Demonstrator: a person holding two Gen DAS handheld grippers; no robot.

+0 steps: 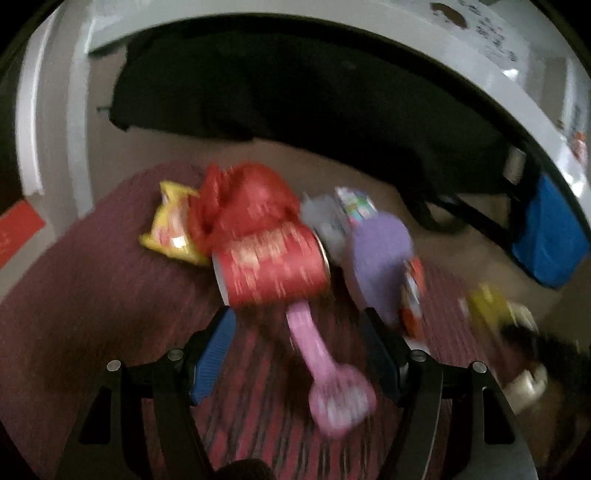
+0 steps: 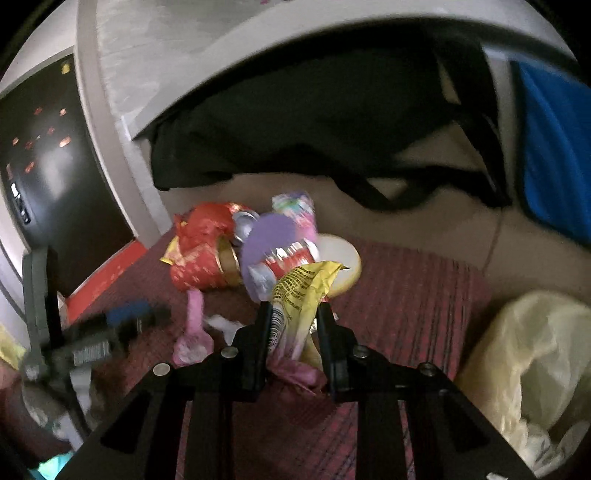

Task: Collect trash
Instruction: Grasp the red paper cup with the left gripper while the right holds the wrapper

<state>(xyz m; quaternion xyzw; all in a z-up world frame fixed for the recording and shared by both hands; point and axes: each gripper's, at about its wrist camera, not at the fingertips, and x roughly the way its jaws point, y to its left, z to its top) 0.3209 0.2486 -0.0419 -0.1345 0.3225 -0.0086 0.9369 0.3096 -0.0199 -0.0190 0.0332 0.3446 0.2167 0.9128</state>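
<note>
A blurred heap of trash lies on the dark red rug (image 1: 92,295): a red cylindrical container (image 1: 273,266) on its side, a crumpled red wrapper (image 1: 251,195), a yellow snack bag (image 1: 170,225), a purple disc (image 1: 380,251) and a pink spoon-shaped piece (image 1: 325,369). My left gripper (image 1: 298,314) is open just short of the red container, with the pink piece lying between its blue pads (image 1: 214,354). My right gripper (image 2: 293,310) is shut on a yellow printed wrapper (image 2: 303,284), held up in front of the heap (image 2: 207,258). The left gripper (image 2: 125,317) shows blurred at the left of the right wrist view.
A pale yellow plastic bag (image 2: 528,369) sits on the right of the rug. Black fabric (image 1: 295,92) lies under a white table edge (image 1: 406,33) behind the heap. A blue bag (image 1: 546,236) stands at the far right, and a dark panel (image 2: 48,177) at the left.
</note>
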